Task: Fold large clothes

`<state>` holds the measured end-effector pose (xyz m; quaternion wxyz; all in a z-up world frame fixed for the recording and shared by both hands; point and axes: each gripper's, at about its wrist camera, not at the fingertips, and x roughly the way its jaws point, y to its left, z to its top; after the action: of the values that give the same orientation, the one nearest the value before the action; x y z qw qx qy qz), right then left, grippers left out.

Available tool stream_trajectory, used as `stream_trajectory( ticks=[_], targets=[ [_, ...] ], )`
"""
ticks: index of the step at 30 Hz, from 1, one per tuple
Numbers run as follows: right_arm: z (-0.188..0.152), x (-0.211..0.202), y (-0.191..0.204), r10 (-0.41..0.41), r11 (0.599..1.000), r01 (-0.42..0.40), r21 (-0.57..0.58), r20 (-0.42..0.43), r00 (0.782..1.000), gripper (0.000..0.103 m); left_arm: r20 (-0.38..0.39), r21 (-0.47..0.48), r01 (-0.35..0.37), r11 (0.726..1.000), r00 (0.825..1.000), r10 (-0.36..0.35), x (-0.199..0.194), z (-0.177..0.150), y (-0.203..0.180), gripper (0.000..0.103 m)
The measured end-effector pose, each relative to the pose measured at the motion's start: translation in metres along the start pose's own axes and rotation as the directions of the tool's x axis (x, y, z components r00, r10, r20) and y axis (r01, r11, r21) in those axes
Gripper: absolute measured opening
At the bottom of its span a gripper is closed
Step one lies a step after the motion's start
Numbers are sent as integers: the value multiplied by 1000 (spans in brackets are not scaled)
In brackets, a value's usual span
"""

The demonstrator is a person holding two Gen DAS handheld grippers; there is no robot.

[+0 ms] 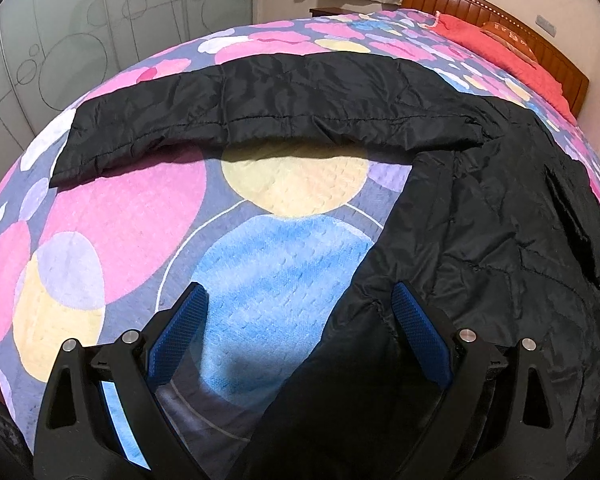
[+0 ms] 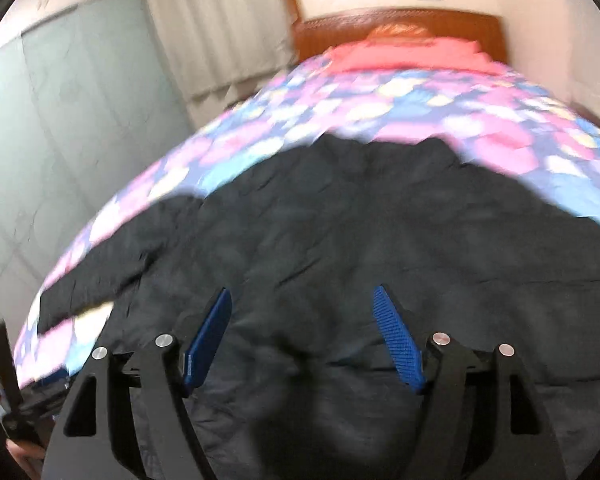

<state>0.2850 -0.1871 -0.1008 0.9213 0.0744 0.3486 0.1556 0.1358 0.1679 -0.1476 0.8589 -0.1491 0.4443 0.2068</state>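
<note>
Blue pads [image 1: 418, 330] of the left gripper [image 1: 296, 332] gape over the black jacket [image 1: 480, 240] hem, gripping nothing; the right gripper [image 2: 302, 336] likewise hangs open, empty. One sleeve [image 1: 260, 108] stretches toward nine o'clock across the bedspread [image 1: 120, 220]; pinch near its cuff, fold inward flat.

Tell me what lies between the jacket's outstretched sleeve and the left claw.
Bare bedspread, its yellow and blue circles, shown in the left wrist view below the sleeve; the left claw straddles the jacket's edge.
</note>
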Motion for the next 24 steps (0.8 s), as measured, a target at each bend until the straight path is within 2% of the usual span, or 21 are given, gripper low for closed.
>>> stream_trajectory(
  ticks=[1,2,4,5,6,9,10,12,13,15,17,21,22,24],
  targets=[
    [5,-7,-15,-32,999,32,27,24,999,72,0,-1,1,1000,1000,-1,1,0,0,94],
    [12,-18,-42,-100,992,96,78,49,994,72,1,0,0,1000,1000,0,1,1,0,94],
    [19,-26,-83,-207,967,196,164,55,977,68,6,7,-6,1000,1000,6,2,0,-1,94],
    [22,-27,-104,-260,947,244,207,50,964,61,9,9,-7,1000,1000,7,2,0,-1,94],
    [26,-25,-129,-327,919,310,244,31,945,59,9,10,-8,1000,1000,7,2,0,-2,94],
    [30,-4,-174,-434,859,427,282,-42,900,57,9,11,-9,1000,1000,8,3,-1,-2,94],
    [26,7,-183,-444,848,445,287,-74,893,57,9,11,-9,1000,1000,9,3,-1,-2,94],
    [14,35,-199,-411,848,443,292,-166,896,58,9,13,-11,1000,1000,11,3,-1,-2,94],
    [11,41,-200,-412,853,443,278,-164,896,59,8,15,-14,1000,1000,14,3,0,-2,94],
    [15,42,-193,-441,849,468,244,-160,883,59,10,19,-20,1000,1000,19,3,-1,-3,94],
    [19,32,-180,-460,844,480,238,-139,877,59,10,20,-21,1000,1000,21,3,-1,-3,94],
    [13,7,-140,-403,884,405,236,-59,913,59,11,21,-23,1000,1000,23,3,0,-3,94],
    [10,9,-133,-381,895,384,228,-60,923,59,10,21,-23,1000,1000,23,3,0,-3,94],
    [-3,32,-117,-331,916,354,189,-139,933,59,10,21,-23,1000,1000,23,3,0,-3,94]
  ],
)
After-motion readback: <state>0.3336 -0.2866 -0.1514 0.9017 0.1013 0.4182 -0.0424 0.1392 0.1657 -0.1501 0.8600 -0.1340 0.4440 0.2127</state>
